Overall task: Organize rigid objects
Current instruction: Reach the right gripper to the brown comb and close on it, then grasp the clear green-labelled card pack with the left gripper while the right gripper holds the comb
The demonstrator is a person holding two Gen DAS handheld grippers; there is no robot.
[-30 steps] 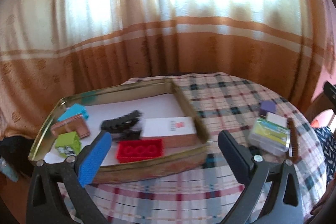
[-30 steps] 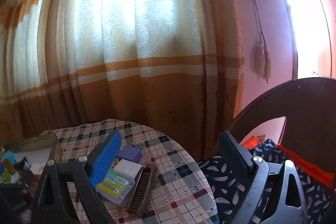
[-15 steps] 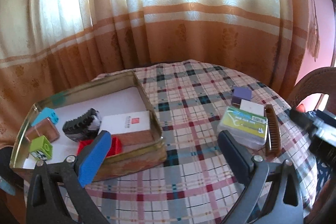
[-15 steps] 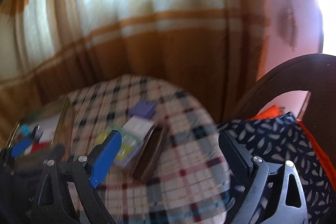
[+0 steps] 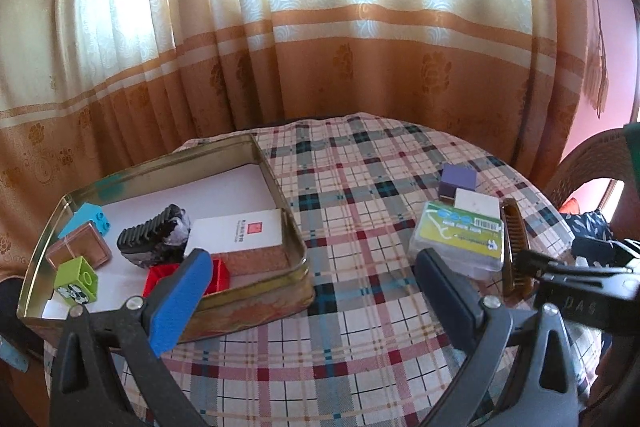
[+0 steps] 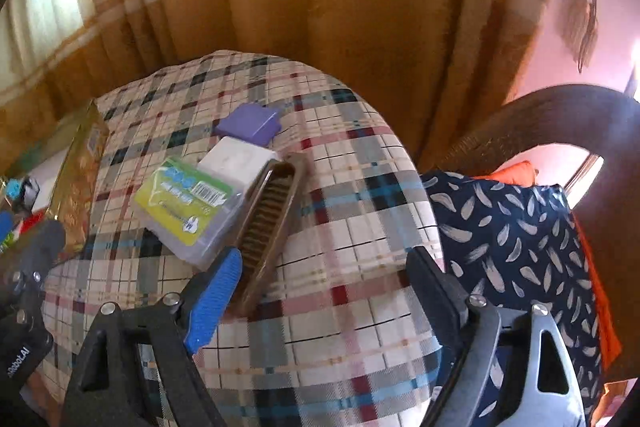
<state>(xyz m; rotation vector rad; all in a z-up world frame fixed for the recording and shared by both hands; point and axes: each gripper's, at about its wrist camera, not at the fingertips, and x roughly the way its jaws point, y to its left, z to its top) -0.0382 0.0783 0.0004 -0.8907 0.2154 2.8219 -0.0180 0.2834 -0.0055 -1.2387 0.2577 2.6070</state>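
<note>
Round table under a plaid cloth [image 5: 360, 227], seen from both wrist cameras. Left gripper [image 5: 316, 291]: fingers wide apart, nothing between them, poised over the cloth between the tin and the loose items. Right gripper [image 6: 324, 291]: jaws closing, fingers apart, only cloth in the gap; its blue finger [image 6: 214, 301] lies just beside the near end of the brown comb [image 6: 268, 219], contact not discernible. Metal tin [image 5: 248, 291], on the table's left: holds a white box [image 5: 240, 235], a black clip [image 5: 154, 239], a red brick [image 5: 160, 277], a green cube [image 5: 76, 279], a brown tile [image 5: 78, 249] and a blue brick [image 5: 86, 217]. On the right, grouped close together: a clear case with a green-yellow label [image 6: 188, 203], a white block [image 6: 236, 159], a purple block [image 6: 250, 123] and the comb alongside the case. A curtain [image 5: 320, 47] hangs behind.
</note>
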